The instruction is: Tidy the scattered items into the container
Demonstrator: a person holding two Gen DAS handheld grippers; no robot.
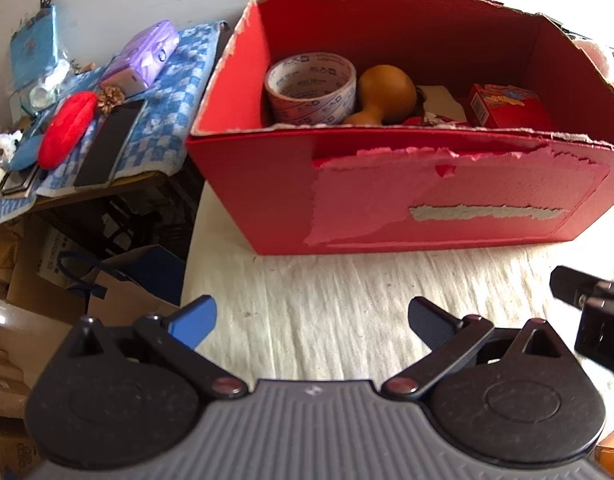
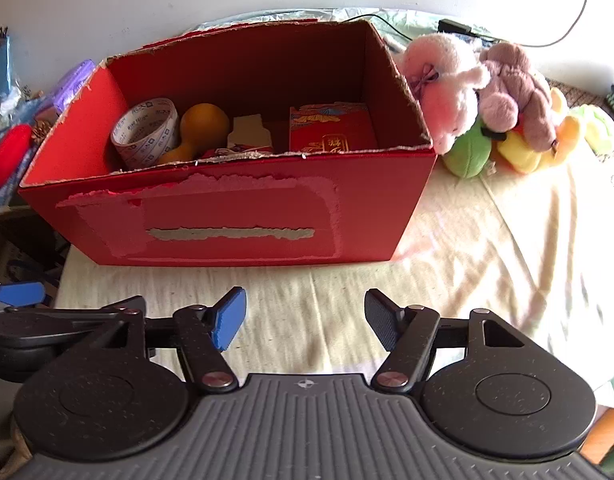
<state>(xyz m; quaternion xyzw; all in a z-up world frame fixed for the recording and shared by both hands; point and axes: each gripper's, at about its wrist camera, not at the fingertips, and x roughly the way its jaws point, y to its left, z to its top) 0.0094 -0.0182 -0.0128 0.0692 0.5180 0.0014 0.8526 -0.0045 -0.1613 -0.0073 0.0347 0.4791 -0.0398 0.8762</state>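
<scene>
Left tongs (image 1: 311, 322): yours are spread wide, nothing between the pads, hovering over the cream cloth (image 1: 347, 304) just short of the box's front wall.
Right tongs (image 2: 305, 318): also apart and empty, over the same cloth, beside the left tongs.
Container: red cardboard box (image 2: 235, 216), open top, torn rim, paper peeled off the front face; sits on the cloth-covered bench toward its left edge.
In the box: tape roll (image 2: 145, 132) at the left end, leaning on the left wall; orange gourd-shaped toy (image 2: 199, 128) touching it; white card (image 2: 249, 130) in the middle; red printed carton (image 2: 333, 128) at the right end.
Outside, right of box: pile of plush toys (image 2: 487, 100) on the bench, the pink one (image 2: 443, 80) touching the box's right rear corner.
Outside, left of box: side surface with blue checked cloth (image 1: 179, 92), carrying a red plush piece (image 1: 67, 128), a purple tissue pack (image 1: 147, 56) and a dark flat case (image 1: 111, 140); well apart from your tongs.
</scene>
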